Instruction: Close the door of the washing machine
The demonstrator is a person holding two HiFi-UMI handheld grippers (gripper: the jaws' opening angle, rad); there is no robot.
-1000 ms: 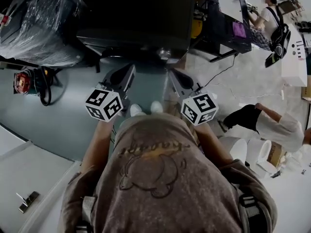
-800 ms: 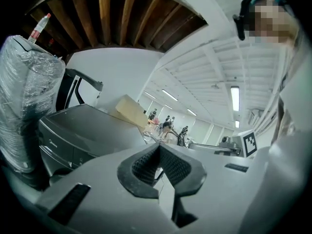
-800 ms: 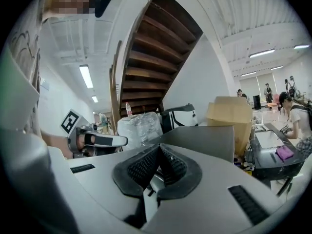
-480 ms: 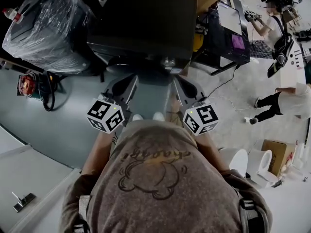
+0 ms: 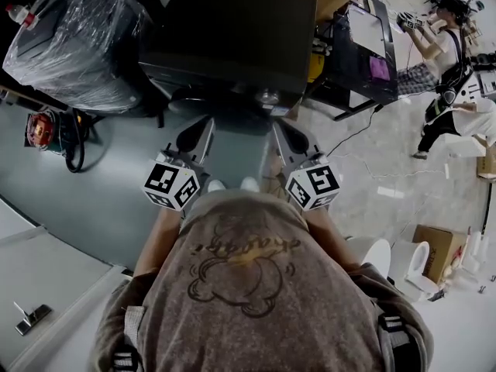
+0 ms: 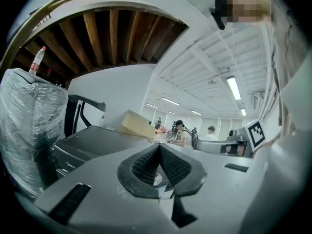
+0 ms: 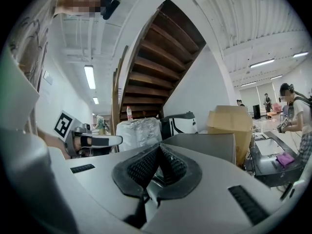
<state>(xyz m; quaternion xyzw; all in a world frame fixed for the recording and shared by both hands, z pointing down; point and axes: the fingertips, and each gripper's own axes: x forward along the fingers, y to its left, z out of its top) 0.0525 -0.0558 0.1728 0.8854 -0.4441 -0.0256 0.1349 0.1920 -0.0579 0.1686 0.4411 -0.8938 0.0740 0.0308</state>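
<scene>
The dark grey washing machine (image 5: 232,33) stands straight ahead of me, and the head view looks down on its flat top. Its front face, under the top's edge, is in shadow, so I cannot make out the door. My left gripper (image 5: 203,124) and right gripper (image 5: 277,125) are held side by side just short of the front, both pointing level at it. In the left gripper view the jaws (image 6: 160,148) are shut and hold nothing, with the machine (image 6: 92,140) beyond them. The right gripper (image 7: 159,148) is also shut and holds nothing, in front of the machine (image 7: 204,145).
A plastic-wrapped appliance (image 5: 70,37) stands left of the machine, with a red tool and coiled cable (image 5: 43,130) on the floor below it. To the right are a dark cart (image 5: 360,41), people (image 5: 446,53), a floor cable, white bins (image 5: 387,258) and a cardboard box (image 5: 434,242).
Both grippers have edged up and a little closer to the machine's front, still shut. A person at the right has walked off toward the back.
</scene>
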